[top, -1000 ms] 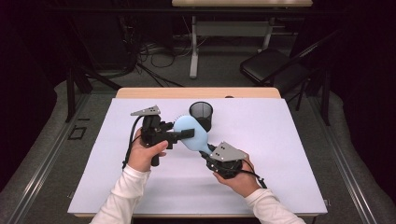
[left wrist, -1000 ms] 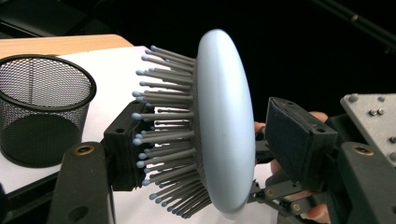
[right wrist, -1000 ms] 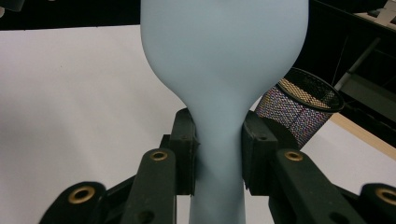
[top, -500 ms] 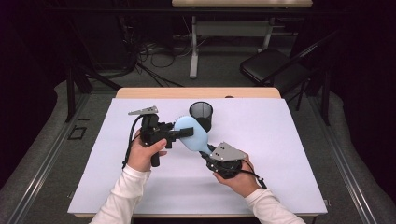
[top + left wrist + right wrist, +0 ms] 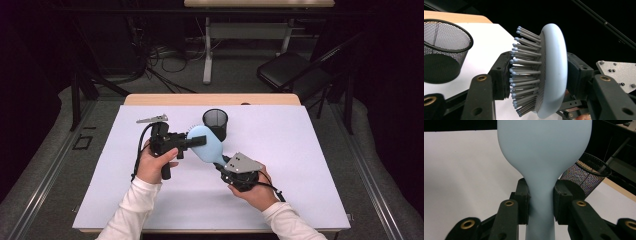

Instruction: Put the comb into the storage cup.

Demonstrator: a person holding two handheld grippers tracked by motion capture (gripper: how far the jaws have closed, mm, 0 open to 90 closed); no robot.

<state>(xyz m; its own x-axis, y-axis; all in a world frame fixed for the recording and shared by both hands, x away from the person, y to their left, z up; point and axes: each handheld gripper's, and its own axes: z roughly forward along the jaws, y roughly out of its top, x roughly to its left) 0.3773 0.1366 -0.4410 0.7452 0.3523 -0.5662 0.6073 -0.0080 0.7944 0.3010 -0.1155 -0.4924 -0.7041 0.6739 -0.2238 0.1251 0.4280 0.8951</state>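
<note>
A light blue hairbrush (image 5: 209, 146) is held above the white table between both grippers. My right gripper (image 5: 223, 163) is shut on its handle (image 5: 541, 220), with the pads pressed on either side of the narrow neck. My left gripper (image 5: 198, 141) reaches in from the left around the brush head (image 5: 554, 70). Its jaws have just been closing. One pad now meets the bristle tips (image 5: 521, 75) and the other sits against the smooth back. The brush head stands on edge in the left gripper view.
A black mesh cup (image 5: 215, 123) stands upright just behind the brush, near the table's far edge. The white table top (image 5: 310, 150) stretches wide to the right and front. A dark folding chair (image 5: 290, 72) stands on the floor beyond the table.
The left gripper's jaws have narrowed onto the brush head. Both hands and the brush stay where they were.
</note>
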